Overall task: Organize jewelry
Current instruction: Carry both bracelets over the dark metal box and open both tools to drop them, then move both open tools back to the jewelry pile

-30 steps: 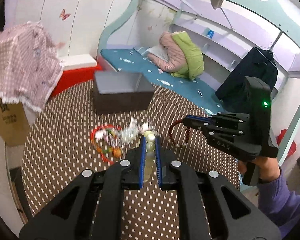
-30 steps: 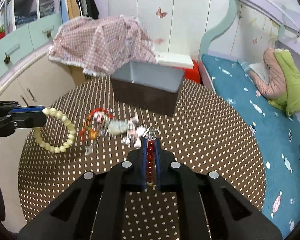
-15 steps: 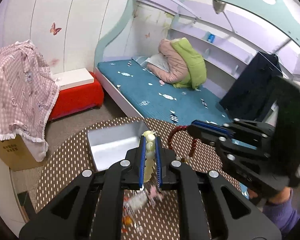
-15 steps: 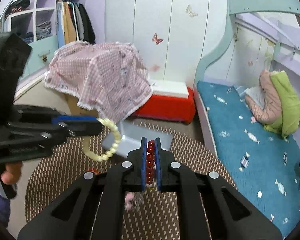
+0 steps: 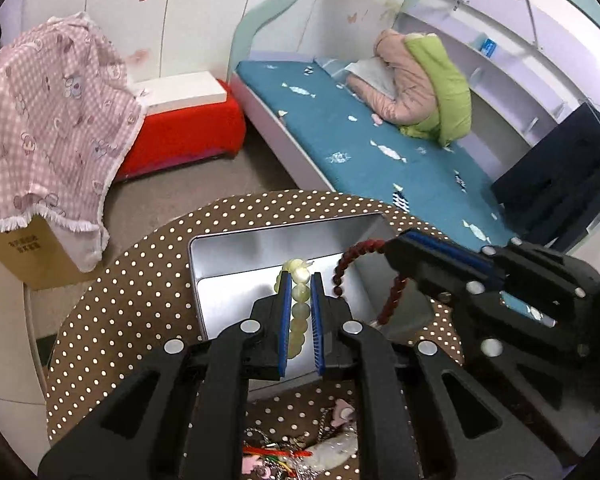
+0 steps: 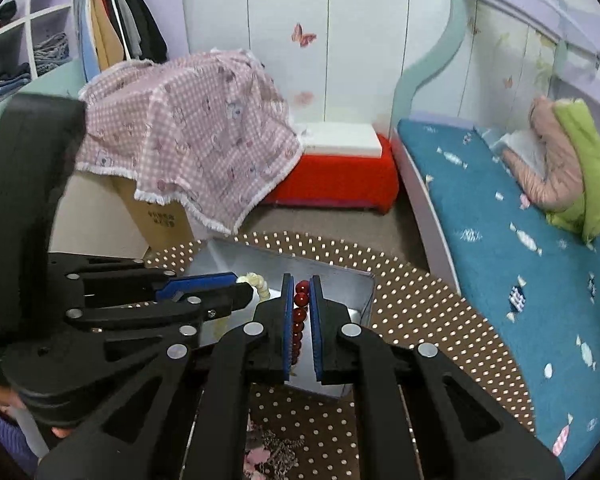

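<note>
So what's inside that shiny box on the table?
The shiny box looks bare inside where its grey floor shows. Both grippers hang over it: the left gripper holds a pale bead bracelet, the right gripper a red bead bracelet. They hide the near part.

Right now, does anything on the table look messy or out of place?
Yes. A tangled heap of jewelry lies loose on the dotted tablecloth, outside the open box. The pale bead bracelet and red bead bracelet are held over that box, not dropped.

Round tabletop [image 5: 140,304], brown cloth w/ white dots. Open grey box [image 5: 236,264] sits on far side. Jewelry pile [image 5: 300,448] on near edge, partly hidden, pieces unclear.
</note>
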Demonstrator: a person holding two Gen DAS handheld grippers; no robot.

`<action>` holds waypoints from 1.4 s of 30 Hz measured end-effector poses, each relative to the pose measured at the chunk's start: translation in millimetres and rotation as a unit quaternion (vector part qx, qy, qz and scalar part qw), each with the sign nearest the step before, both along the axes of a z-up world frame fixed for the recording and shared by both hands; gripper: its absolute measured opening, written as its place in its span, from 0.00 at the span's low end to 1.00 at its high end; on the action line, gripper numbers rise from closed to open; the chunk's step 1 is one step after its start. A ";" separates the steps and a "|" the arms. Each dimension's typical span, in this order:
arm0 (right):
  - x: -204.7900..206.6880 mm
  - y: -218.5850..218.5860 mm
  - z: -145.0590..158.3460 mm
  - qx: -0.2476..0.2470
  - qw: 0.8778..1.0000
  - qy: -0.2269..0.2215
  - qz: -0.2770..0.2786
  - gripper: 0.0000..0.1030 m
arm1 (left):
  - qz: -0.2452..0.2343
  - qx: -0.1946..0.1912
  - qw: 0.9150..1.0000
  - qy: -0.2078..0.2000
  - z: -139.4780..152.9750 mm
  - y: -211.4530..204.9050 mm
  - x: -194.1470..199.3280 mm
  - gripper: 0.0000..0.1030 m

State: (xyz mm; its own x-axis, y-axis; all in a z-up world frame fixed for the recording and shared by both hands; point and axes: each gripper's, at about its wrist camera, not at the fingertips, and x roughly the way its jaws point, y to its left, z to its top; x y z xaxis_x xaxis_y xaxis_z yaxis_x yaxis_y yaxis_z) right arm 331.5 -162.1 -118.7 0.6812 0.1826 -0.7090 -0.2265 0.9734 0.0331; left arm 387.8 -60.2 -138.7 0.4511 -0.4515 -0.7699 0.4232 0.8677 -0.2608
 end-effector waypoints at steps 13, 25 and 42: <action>6.5 2.1 -19.9 0.002 1.000 0.031 -0.004 0.07 | 0.006 0.017 1.000 0.002 -15.3 1.3 3.0 0.23; -1.2 -9.9 -25.2 0.001 0.999 0.041 -0.009 0.08 | 0.016 0.003 1.000 0.005 -7.7 4.8 -3.8 0.44; -78.8 -18.5 17.1 0.002 0.999 -0.042 -0.001 0.50 | 0.059 0.043 0.987 -0.141 39.1 49.9 -111.1 0.84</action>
